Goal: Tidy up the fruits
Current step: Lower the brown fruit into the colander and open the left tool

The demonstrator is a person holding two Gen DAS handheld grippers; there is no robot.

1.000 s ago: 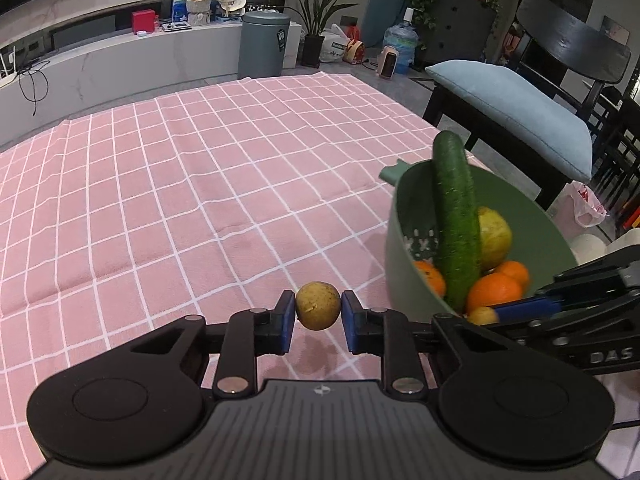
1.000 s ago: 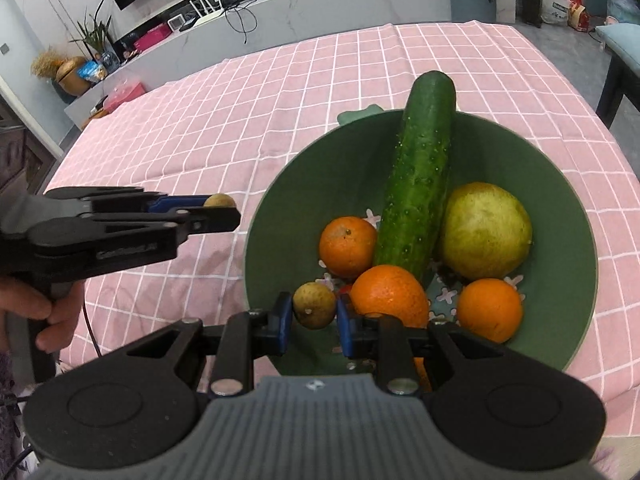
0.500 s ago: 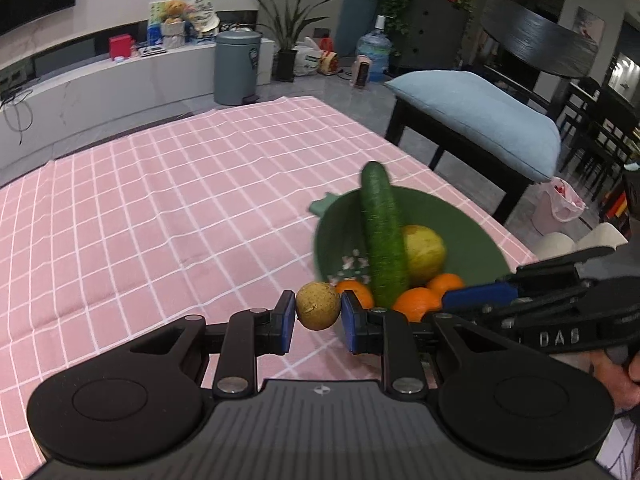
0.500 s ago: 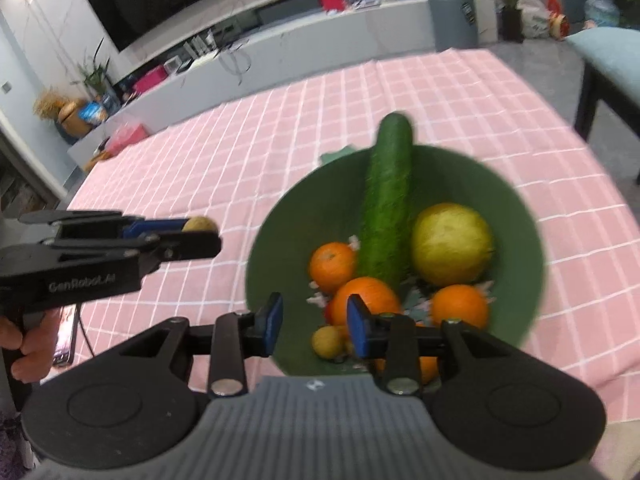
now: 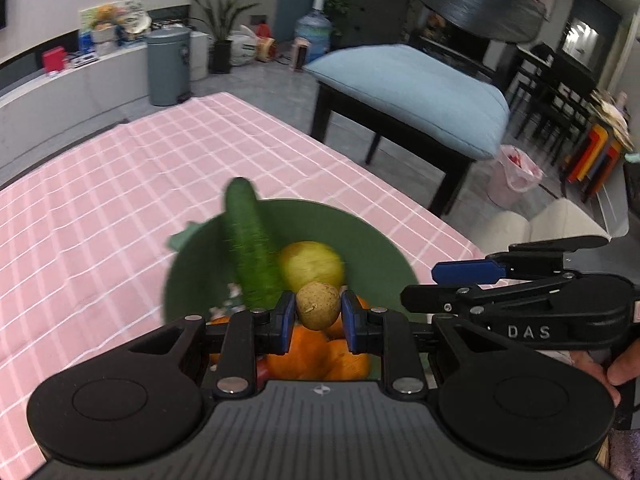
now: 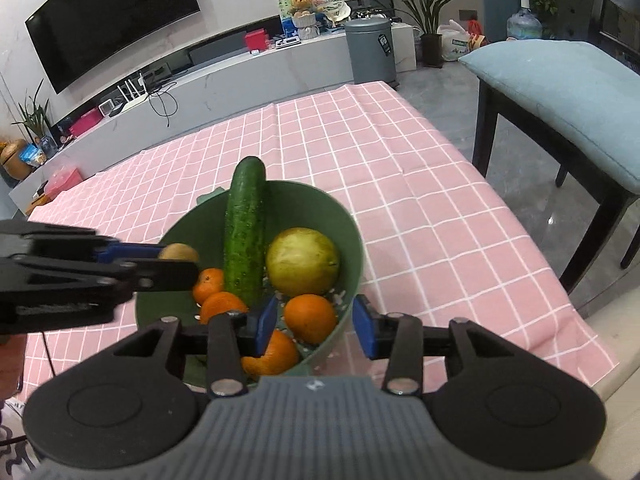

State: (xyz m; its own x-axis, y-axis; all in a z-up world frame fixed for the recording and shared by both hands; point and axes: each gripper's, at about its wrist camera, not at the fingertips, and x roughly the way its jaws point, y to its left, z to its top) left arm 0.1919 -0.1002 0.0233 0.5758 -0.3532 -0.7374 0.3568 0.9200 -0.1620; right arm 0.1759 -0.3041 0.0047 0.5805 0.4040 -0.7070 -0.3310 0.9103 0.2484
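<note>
The left tool is clenched on a small brown fruit above the near rim of the green bowl. The right tool is opening, with nothing between its jaws. Released here, the fruit could glance off the oranges and roll onto the surface.

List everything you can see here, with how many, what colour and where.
bowl: one, green, on the tablecloth
cucumber: one, green, leaning in the bowl
pear: one, yellow-green, in the bowl
oranges: at least four, in the bowl
small brown fruit: one, held over the bowl
tablecloth: one, pink check
bench cushion: one, light blue, right
bin: one, grey, behind
left tool: shut on the fruit
right tool: opening, empty
</note>
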